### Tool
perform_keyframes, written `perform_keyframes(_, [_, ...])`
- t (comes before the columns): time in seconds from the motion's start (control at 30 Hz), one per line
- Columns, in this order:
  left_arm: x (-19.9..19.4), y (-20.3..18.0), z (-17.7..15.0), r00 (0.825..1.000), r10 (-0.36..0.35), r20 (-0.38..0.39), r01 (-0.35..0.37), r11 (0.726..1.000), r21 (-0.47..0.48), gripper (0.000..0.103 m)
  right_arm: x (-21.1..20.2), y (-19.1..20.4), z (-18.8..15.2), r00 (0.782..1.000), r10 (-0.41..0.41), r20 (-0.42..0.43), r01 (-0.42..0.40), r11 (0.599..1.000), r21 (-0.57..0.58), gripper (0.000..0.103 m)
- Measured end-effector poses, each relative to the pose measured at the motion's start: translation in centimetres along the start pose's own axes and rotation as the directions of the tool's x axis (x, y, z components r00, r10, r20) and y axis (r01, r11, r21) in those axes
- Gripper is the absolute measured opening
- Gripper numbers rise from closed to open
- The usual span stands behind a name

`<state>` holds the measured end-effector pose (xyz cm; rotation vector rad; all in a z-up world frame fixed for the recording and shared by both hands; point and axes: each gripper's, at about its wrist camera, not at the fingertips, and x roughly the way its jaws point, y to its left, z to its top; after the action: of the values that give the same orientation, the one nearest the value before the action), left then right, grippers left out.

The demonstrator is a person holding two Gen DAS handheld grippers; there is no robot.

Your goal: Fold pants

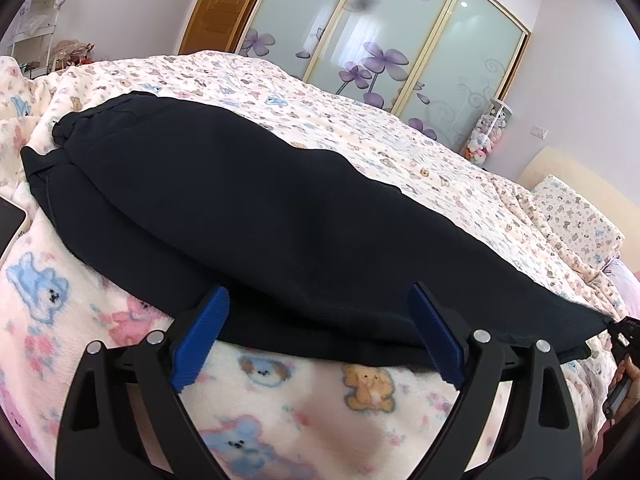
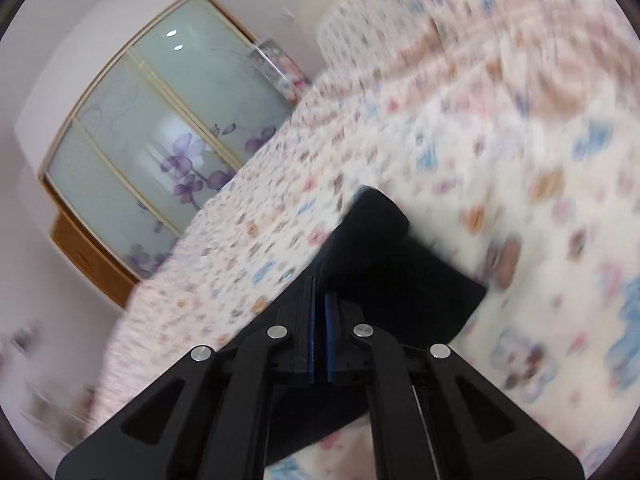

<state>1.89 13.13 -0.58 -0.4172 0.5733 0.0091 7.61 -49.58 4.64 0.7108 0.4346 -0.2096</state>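
Dark navy pants (image 1: 240,200) lie folded lengthwise across the teddy-bear blanket (image 1: 312,408) on a bed. My left gripper (image 1: 320,308) stands open at the near hem; its blue pads (image 1: 202,328) sit wide apart on either side of the cloth and do not press on it. At the far right edge the right gripper (image 1: 622,332) meets the pants' end corner. In the blurred right wrist view my right gripper (image 2: 319,280) is shut, with a raised flap of the pants (image 2: 384,264) coming off its tips.
A phone or tablet (image 1: 12,220) lies at the bed's left edge. A pillow (image 1: 576,216) and headboard are at the right. Beyond the bed stand a flowered glass wardrobe (image 1: 400,40), a wooden door (image 1: 224,4) and a tube of plush toys (image 1: 488,136).
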Motion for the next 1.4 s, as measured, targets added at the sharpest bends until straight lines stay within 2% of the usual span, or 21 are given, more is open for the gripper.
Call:
perform_keyframes(0.03, [0.0, 0.0, 0.0, 1.000, 0.001, -0.002, -0.001, 1.000, 0.000, 0.091, 0.6, -0.7, -0.4, 0.999, -0.048, -0.027, 0.048, 0.999, 0.013, 0.004])
perform_keyframes(0.07, [0.0, 0.0, 0.0, 1.000, 0.000, -0.003, 0.000, 1.000, 0.000, 0.091, 2.1, -2.9, -1.5, 0.989, -0.100, -0.111, 0.110, 0.990, 0.085, 0.004])
perform_keyframes(0.13, [-0.2, 0.2, 0.1, 1.000, -0.016, -0.007, 0.016, 1.000, -0.002, 0.091, 3.7, -5.5, -3.1, 0.976, -0.096, -0.196, 0.133, 0.974, 0.182, 0.004])
perform_keyframes(0.2, [-0.7, 0.3, 0.1, 0.999, -0.034, -0.019, 0.034, 0.999, 0.003, 0.091, 2.9, -5.7, -3.6, 0.984, -0.076, -0.160, 0.106, 0.976, 0.190, 0.005])
perform_keyframes(0.3, [-2.0, 0.7, 0.4, 0.999, -0.045, -0.029, 0.045, 0.999, 0.020, 0.091, 2.1, -4.6, -3.2, 0.977, -0.109, -0.185, 0.139, 0.977, 0.162, 0.016])
perform_keyframes(0.37, [-3.0, 1.4, 0.8, 0.999, -0.034, -0.031, 0.035, 0.999, 0.018, 0.091, 0.8, -4.1, -3.3, 0.982, -0.091, -0.166, 0.122, 0.975, 0.185, 0.030])
perform_keyframes(0.43, [-4.1, 2.9, 1.6, 0.999, -0.019, -0.027, 0.018, 1.000, -0.019, 0.095, -0.6, -3.4, -3.8, 0.991, -0.064, -0.116, 0.085, 0.979, 0.185, 0.046])
perform_keyframes(0.53, [-5.1, 6.4, 3.2, 0.999, 0.000, -0.032, -0.004, 0.991, -0.134, 0.095, -2.4, -1.1, -5.4, 0.998, 0.058, -0.034, -0.053, 0.991, 0.124, 0.047])
perform_keyframes(0.63, [-4.9, 10.7, 4.9, 0.998, -0.029, -0.057, 0.009, 0.949, -0.315, 0.095, -3.3, 1.8, -8.1, 0.974, 0.226, -0.014, -0.225, 0.973, 0.042, 0.047])
perform_keyframes(0.7, [-4.1, 13.3, 6.1, 0.993, -0.099, -0.063, 0.060, 0.889, -0.453, 0.095, -2.9, 3.3, -9.3, 0.957, 0.290, -0.031, -0.290, 0.957, -0.014, 0.047])
perform_keyframes(0.73, [-3.9, 14.1, 6.5, 0.991, -0.121, -0.064, 0.075, 0.871, -0.485, 0.095, -2.4, 4.2, -9.9, 0.949, 0.311, -0.051, -0.313, 0.949, -0.045, 0.047])
perform_keyframes(0.8, [-3.1, 14.9, 7.7, 0.983, -0.173, -0.068, 0.112, 0.843, -0.527, 0.095, -1.8, 5.7, -11.0, 0.940, 0.321, -0.113, -0.334, 0.935, -0.120, 0.047])
perform_keyframes(0.9, [-1.9, 14.8, 9.2, 0.977, -0.194, -0.092, 0.120, 0.850, -0.513, 0.095, -1.5, 7.5, -11.7, 0.937, 0.311, -0.159, -0.342, 0.911, -0.232, 0.050])
perform_keyframes(0.97, [-0.6, 15.1, 9.4, 0.972, -0.193, -0.137, 0.093, 0.843, -0.529, 0.095, -1.4, 8.2, -12.1, 0.937, 0.309, -0.164, -0.344, 0.901, -0.264, 0.058])
perform_keyframes(1.0, [0.5, 15.8, 8.8, 0.964, -0.193, -0.181, 0.056, 0.818, -0.573, 0.095, -1.4, 8.3, -12.4, 0.937, 0.307, -0.168, -0.343, 0.900, -0.269, 0.058])
perform_keyframes(1.03, [0.9, 16.2, 8.4, 0.963, -0.200, -0.182, 0.052, 0.797, -0.602, 0.095, -1.2, 8.3, -12.3, 0.935, 0.309, -0.175, -0.347, 0.898, -0.269, 0.058])
perform_keyframes(1.13, [1.5, 17.0, 8.2, 0.965, -0.218, -0.147, 0.070, 0.753, -0.654, 0.095, -2.0, 8.5, -13.5, 0.933, 0.307, -0.186, -0.349, 0.898, -0.267, 0.058])
perform_keyframes(1.3, [2.5, 18.6, 10.0, 0.970, -0.232, -0.079, 0.107, 0.690, -0.716, 0.094, -2.0, 9.0, -14.1, 0.930, 0.304, -0.207, -0.353, 0.896, -0.269, 0.058])
perform_keyframes(1.33, [2.5, 18.9, 10.5, 0.971, -0.231, -0.053, 0.123, 0.684, -0.719, 0.087, -2.0, 9.0, -14.1, 0.930, 0.303, -0.209, -0.353, 0.896, -0.271, 0.058])
perform_keyframes(1.37, [2.5, 18.9, 10.8, 0.974, -0.221, -0.049, 0.121, 0.690, -0.714, 0.079, -1.9, 9.0, -14.1, 0.930, 0.302, -0.212, -0.353, 0.896, -0.271, 0.058])
perform_keyframes(1.4, [2.6, 18.7, 11.2, 0.975, -0.216, -0.045, 0.123, 0.703, -0.701, 0.077, -1.9, 9.0, -14.1, 0.930, 0.300, -0.214, -0.351, 0.897, -0.270, 0.058])
